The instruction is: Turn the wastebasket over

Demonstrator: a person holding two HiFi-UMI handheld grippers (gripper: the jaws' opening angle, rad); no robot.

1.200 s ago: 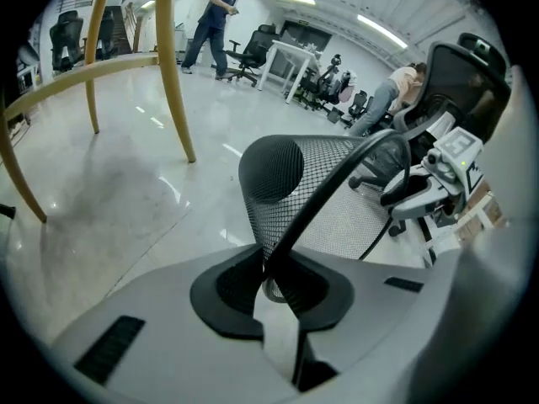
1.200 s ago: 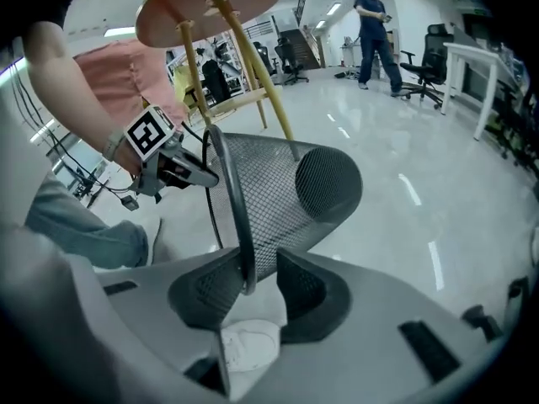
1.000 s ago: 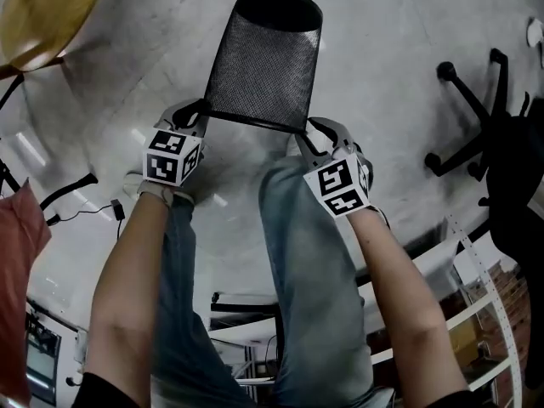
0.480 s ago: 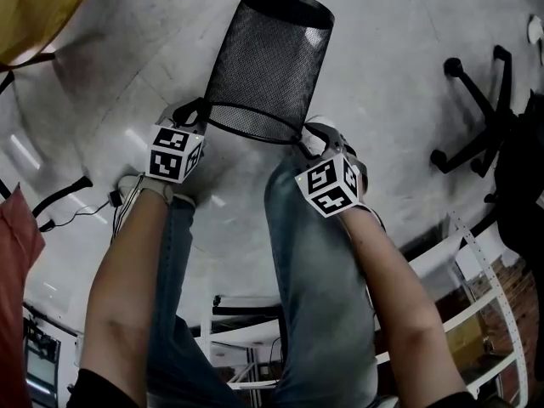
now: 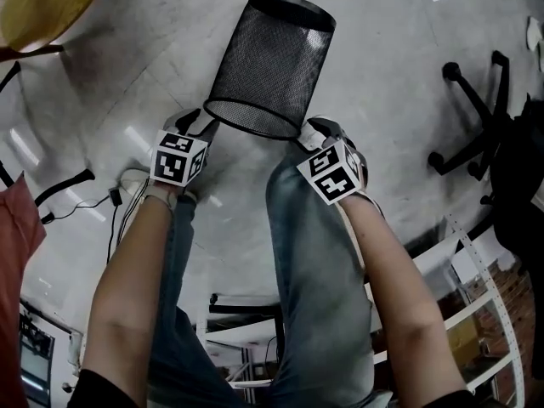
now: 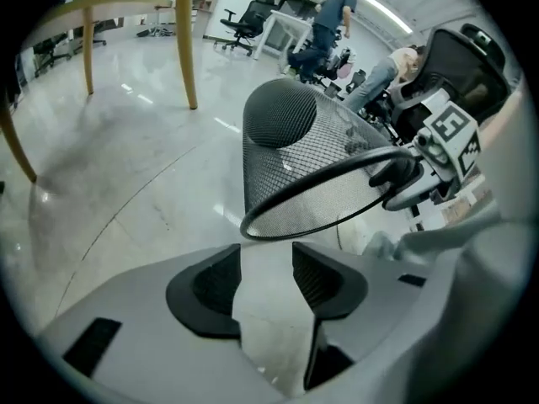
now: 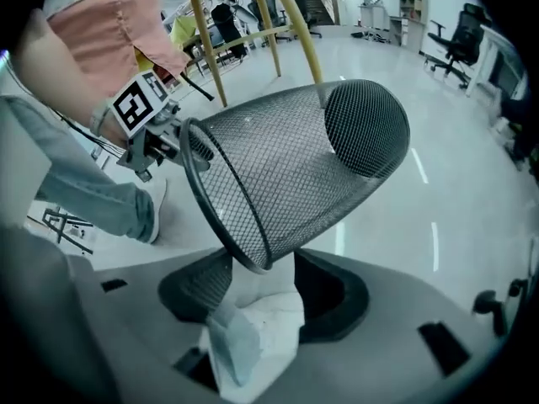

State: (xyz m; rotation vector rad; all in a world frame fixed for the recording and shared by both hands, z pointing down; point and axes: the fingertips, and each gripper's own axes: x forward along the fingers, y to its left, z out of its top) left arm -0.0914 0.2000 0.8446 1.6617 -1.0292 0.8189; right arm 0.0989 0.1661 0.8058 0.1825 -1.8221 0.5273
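The black mesh wastebasket (image 5: 268, 58) leans away from me, its open mouth toward me and its closed base at the far end. My left gripper (image 5: 204, 121) is at the rim's left side. Its jaws have just been opening. In the left gripper view the rim of the wastebasket (image 6: 312, 158) hangs just beyond the left gripper (image 6: 265, 263), with nothing between the pads. My right gripper (image 5: 310, 130) is at the rim's right side and its jaws have been opening too. The rim of the wastebasket (image 7: 295, 167) lies loosely in the right gripper (image 7: 261, 276).
My jeans-clad legs (image 5: 306, 253) and a shoe (image 5: 132, 181) stand just behind the basket. An office chair base (image 5: 476, 117) is at the right and a white rack (image 5: 476, 304) at the lower right. Yellow chair legs (image 6: 185, 40) and cables (image 5: 76, 194) are at the left.
The basket's mouth has tipped toward me, from a thin line to an oval. Both grippers have sunk with it and their jaws have widened. The left one has come off the rim.
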